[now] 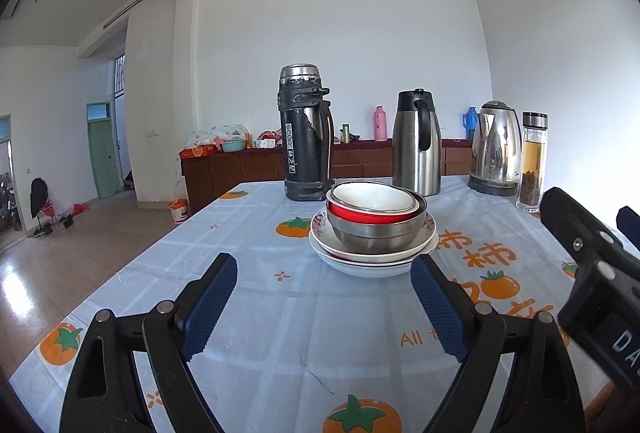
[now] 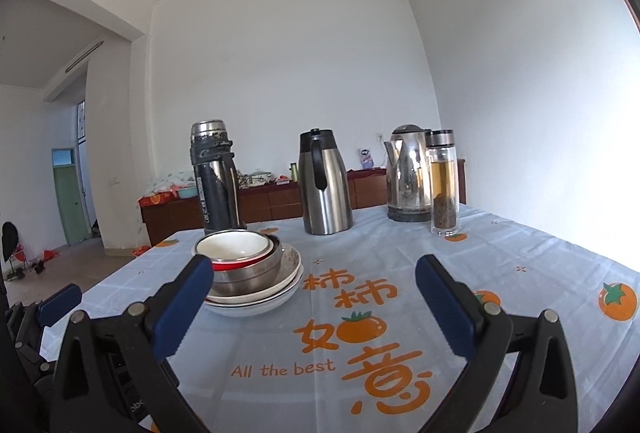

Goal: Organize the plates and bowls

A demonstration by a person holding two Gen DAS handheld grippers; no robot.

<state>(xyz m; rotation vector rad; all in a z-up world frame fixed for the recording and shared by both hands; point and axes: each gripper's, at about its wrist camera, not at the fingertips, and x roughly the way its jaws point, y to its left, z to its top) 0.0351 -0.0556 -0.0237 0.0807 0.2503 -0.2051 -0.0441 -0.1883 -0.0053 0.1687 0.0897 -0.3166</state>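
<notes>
A stack of dishes stands on the table: two white plates (image 1: pixel 364 261) at the bottom, a steel bowl (image 1: pixel 374 235) on them, a red bowl (image 1: pixel 372 216) in that, and a white bowl (image 1: pixel 374 198) tilted on top. The stack also shows in the right wrist view (image 2: pixel 256 273). My left gripper (image 1: pixel 324 297) is open and empty, a little short of the stack. My right gripper (image 2: pixel 314 307) is open and empty, to the right of the stack; its body shows in the left wrist view (image 1: pixel 588 273).
Behind the stack stand a black flask (image 1: pixel 306 133), a steel jug (image 1: pixel 416 145), an electric kettle (image 1: pixel 496 149) and a glass tea bottle (image 1: pixel 532 163). The table has a light blue cloth (image 2: pixel 360 333) with orange fruit prints. Its left edge drops to the floor.
</notes>
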